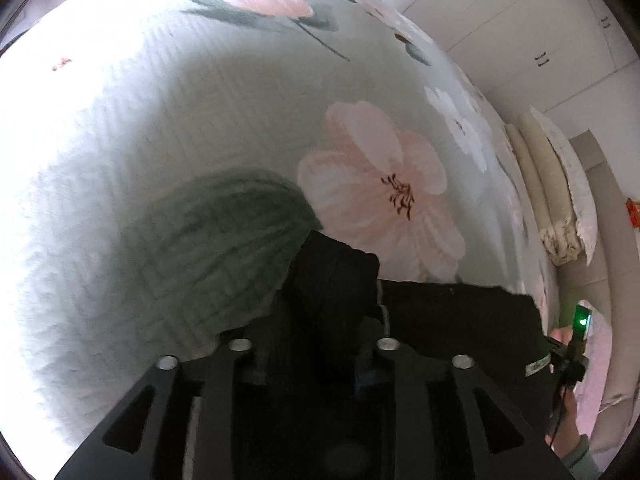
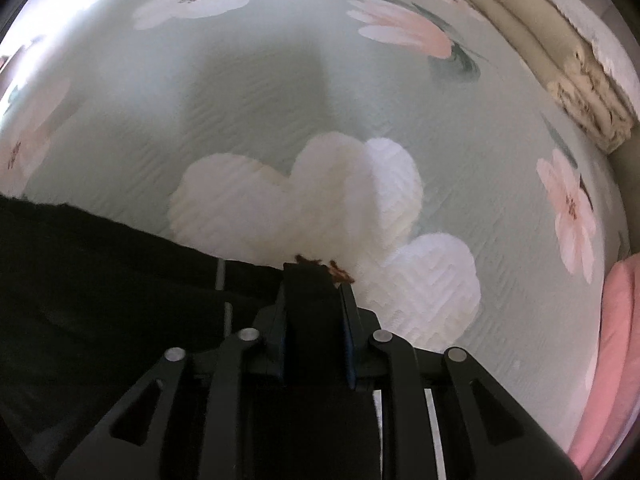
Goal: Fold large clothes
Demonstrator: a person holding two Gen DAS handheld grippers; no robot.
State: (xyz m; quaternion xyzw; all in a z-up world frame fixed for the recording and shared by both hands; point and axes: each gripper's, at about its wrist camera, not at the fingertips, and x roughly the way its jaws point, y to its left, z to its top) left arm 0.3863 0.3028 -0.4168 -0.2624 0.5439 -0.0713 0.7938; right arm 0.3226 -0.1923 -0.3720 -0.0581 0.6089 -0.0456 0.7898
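- Above the floral bedspread, you hold a black garment stretched between both grippers, so its top edge runs as one straight line across the bed.
- Your left gripper is clamped on a bunched corner of the cloth, which fills the gap between its fingers.
- Your right gripper pinches the opposite corner the same way, jaws closed on a thick wad.
- Holding both corners level probably lets the rest hang free, ready to lay down for a fold.
- Folded cream bedding sits at the bed's far side, well apart from the garment.
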